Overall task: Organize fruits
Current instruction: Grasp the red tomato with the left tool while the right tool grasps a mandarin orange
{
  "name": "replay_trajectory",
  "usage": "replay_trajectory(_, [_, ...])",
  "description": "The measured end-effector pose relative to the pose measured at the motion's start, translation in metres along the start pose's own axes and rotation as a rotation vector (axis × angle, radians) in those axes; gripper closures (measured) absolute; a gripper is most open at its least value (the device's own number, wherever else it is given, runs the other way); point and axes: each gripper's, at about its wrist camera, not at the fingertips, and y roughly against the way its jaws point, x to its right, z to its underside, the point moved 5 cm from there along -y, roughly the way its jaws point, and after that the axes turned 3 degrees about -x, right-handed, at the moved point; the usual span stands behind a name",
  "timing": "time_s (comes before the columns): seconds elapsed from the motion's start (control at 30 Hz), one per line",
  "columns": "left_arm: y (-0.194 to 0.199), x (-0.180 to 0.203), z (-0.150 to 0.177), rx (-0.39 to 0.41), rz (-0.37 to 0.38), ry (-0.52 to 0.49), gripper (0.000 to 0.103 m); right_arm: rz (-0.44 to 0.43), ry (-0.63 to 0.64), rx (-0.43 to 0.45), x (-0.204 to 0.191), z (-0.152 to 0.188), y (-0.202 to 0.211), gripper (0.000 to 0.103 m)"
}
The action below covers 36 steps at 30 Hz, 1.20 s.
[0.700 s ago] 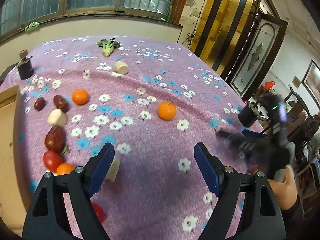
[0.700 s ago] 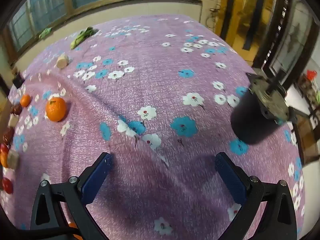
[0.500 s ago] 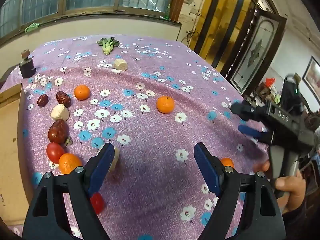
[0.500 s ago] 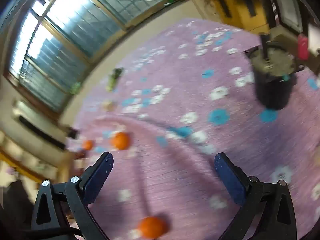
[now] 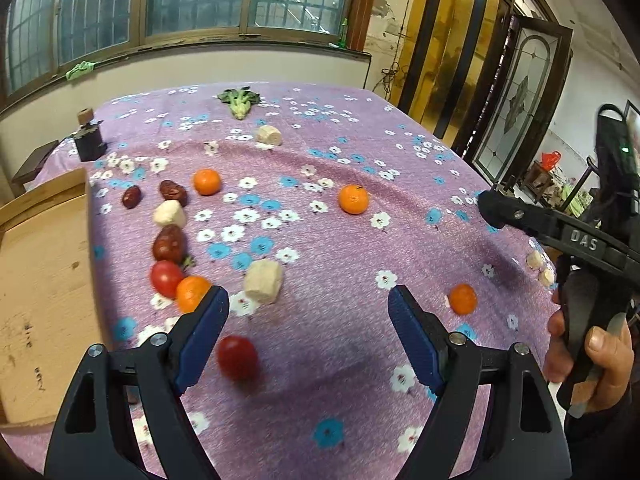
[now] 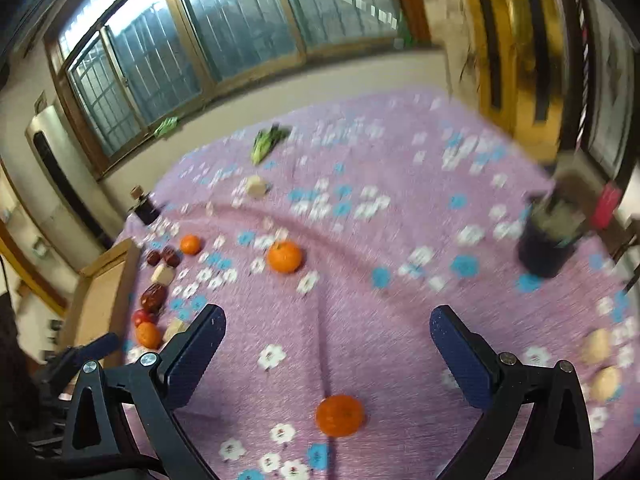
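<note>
Both grippers gape empty — right gripper (image 6: pixel 326 340) above an orange (image 6: pixel 340 415)

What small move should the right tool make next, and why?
Probably ease the right tool down and slightly toward the person, onto the nearest orange. The tool is open and holds nothing, and that orange lies alone on the purple cloth just below the gap between its fingers, away from the fruit row beside the wooden board.
</note>
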Motion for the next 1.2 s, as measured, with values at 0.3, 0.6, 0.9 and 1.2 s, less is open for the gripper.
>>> replay_trajectory(0.3, [0.014, -0.019, 0.02, 0.0, -0.048, -0.016, 0.021, 0.055, 0.12, -0.066, -0.022, 0.013, 0.008, 0.003])
replay_trajectory(0.6, [0.024, -0.033, 0.04, -0.019, -0.083, -0.042, 0.021, 0.147, 0.293, -0.079, -0.042, 0.031, 0.013, 0.002])
replay_trajectory(0.9, [0.029, -0.034, 0.043, -0.013, -0.082, -0.051, 0.021, 0.145, 0.359, -0.086, -0.054, 0.036, 0.013, 0.001])
replay_trajectory(1.2, [0.03, -0.035, 0.044, -0.015, -0.072, -0.046, 0.021, 0.145, 0.372, -0.083, -0.058, 0.037, 0.014, 0.001])
